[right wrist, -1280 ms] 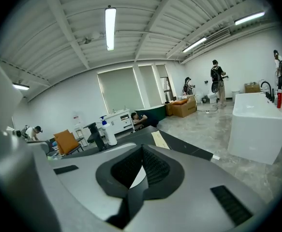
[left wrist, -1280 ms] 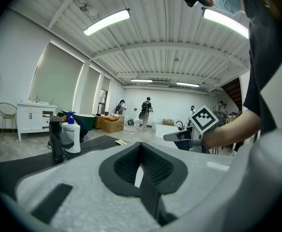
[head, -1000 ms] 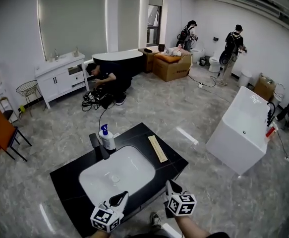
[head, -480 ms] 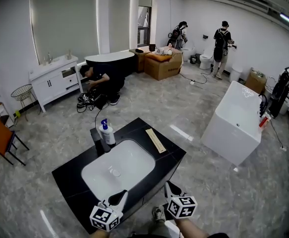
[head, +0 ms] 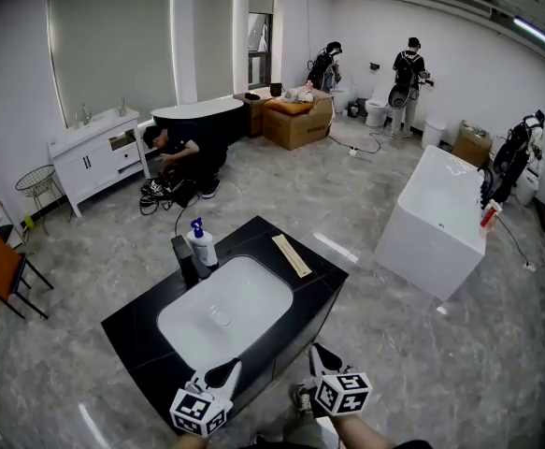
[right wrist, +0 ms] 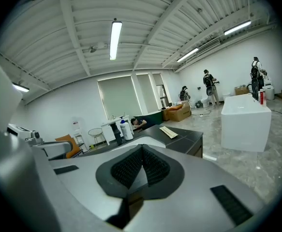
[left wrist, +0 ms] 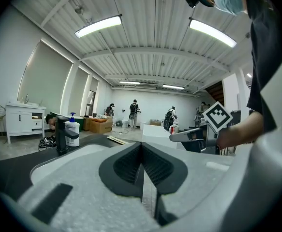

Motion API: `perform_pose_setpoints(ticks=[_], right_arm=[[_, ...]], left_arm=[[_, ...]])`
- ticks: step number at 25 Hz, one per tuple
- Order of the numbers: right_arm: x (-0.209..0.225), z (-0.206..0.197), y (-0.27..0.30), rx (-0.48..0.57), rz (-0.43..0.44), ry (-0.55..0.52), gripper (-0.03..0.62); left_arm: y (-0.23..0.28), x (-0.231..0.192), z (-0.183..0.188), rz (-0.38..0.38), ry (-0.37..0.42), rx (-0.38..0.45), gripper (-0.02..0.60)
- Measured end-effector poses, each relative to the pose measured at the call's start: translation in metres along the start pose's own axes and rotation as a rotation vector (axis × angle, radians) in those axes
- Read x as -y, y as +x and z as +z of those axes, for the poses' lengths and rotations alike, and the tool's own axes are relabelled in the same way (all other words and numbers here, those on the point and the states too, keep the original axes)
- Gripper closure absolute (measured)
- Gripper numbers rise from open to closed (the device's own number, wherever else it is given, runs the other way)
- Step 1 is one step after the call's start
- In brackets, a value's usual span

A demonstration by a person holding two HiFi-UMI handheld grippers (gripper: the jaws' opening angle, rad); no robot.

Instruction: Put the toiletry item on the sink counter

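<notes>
Pump bottle (head: 202,246) upright on the black counter (head: 132,340), at its far edge, just beside the dark faucet (head: 184,267) and behind the white basin (head: 244,297). Flat pale strip (head: 292,255) lying on the same counter to the right of the basin, well apart from the bottle. Left gripper (head: 223,375) and right gripper (head: 326,355) low at the near edge of the counter, well apart from both things. Each clenched, pads pressed together, nothing between them. Judging from that, either the placing step finished, with the bottle already set on the counter, or no carry begun. Cannot tell which of the two items the task means. Next move, should the bottle need handling: opening one claw, reaching over the basin, closing around the bottle's body below the pump, keeping it upright. Little room on the faucet side, so probably safer to come in from the bottle's open side.
</notes>
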State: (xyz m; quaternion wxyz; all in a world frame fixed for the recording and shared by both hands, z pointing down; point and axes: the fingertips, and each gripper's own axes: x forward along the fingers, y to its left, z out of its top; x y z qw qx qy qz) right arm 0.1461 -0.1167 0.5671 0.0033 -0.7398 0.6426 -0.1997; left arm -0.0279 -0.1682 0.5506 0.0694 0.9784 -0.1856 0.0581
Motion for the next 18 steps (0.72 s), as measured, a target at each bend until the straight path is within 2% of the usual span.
perform_pose_setpoints(ticks=[18], right_arm=[[-0.013,-0.017,-0.030,-0.005,-0.045,-0.009,0.597]], left_arm=[[-0.016,0.007,-0.011,-0.023,-0.017,-0.012,0.575]])
